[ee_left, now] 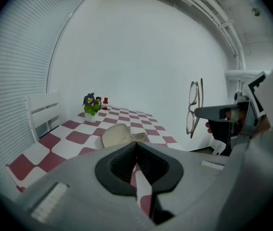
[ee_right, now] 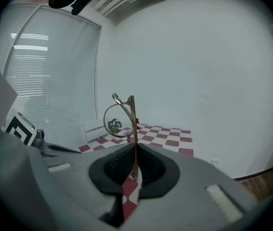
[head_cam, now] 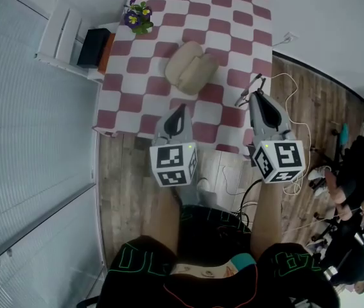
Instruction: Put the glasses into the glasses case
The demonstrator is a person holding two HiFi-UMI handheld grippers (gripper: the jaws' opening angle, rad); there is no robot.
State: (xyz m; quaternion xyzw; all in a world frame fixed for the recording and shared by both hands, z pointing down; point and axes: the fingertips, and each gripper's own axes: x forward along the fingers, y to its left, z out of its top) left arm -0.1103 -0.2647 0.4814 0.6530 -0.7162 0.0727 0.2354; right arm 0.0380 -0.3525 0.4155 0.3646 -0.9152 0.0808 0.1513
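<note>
Left gripper (head_cam: 180,110), jaws pressed together on nothing, right gripper (head_cam: 257,95) clamped on the glasses (ee_right: 120,121) lifted over the checkered table's (head_cam: 223,27) near right edge, open beige glasses case (head_cam: 190,67) at mid-table, flower pot (head_cam: 137,18) at far left

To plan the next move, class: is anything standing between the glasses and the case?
Nothing visible. The right gripper holds the glasses over the table's near side, and only bare checked cloth lies between them and the case. The left gripper, shut and empty, sits off that line.
</note>
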